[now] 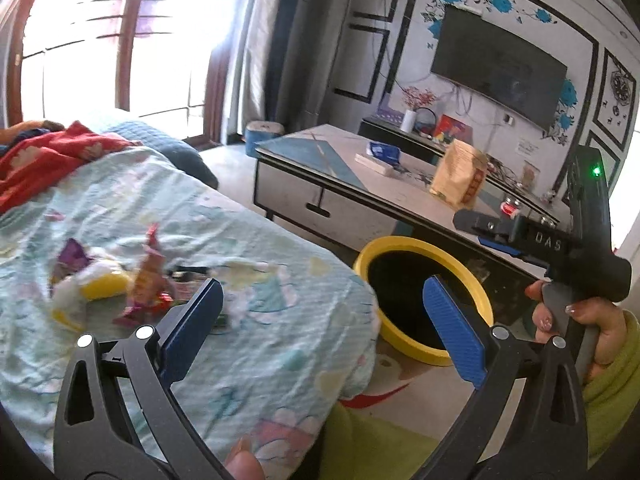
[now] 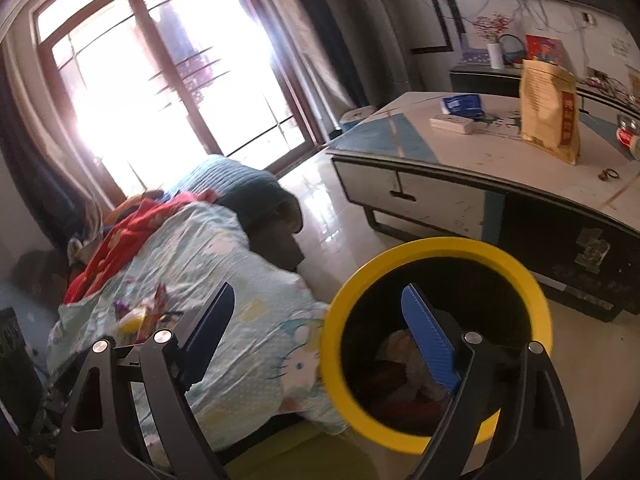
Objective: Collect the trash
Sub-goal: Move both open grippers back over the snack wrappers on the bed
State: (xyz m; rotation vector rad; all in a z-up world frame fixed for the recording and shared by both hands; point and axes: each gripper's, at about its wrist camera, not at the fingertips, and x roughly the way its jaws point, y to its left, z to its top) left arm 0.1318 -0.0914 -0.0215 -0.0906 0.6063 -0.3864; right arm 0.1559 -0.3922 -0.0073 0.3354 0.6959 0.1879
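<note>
A small heap of trash lies on the pale patterned bedsheet point(image 1: 240, 248): an orange-red wrapper point(image 1: 148, 280), a purple wrapper point(image 1: 72, 258), a yellow piece point(image 1: 104, 286) and white tissue point(image 1: 68, 296). The right wrist view shows the same heap point(image 2: 140, 316). A yellow-rimmed bin point(image 1: 400, 244) stands on the floor beside the bed. Inside this bin point(image 2: 440, 246) lies crumpled trash point(image 2: 400, 356). My left gripper point(image 1: 322, 292) is open and empty, between heap and bin. My right gripper point(image 2: 318, 292) is open and empty, its right finger over the bin's mouth.
A low table point(image 1: 320, 160) stands behind the bin and carries a tan snack bag point(image 1: 460, 176), a blue pack and a white box. A red blanket point(image 1: 48, 160) and a dark cushion point(image 2: 248, 184) lie further up the bed. A hand point(image 1: 580, 320) grips the other handle.
</note>
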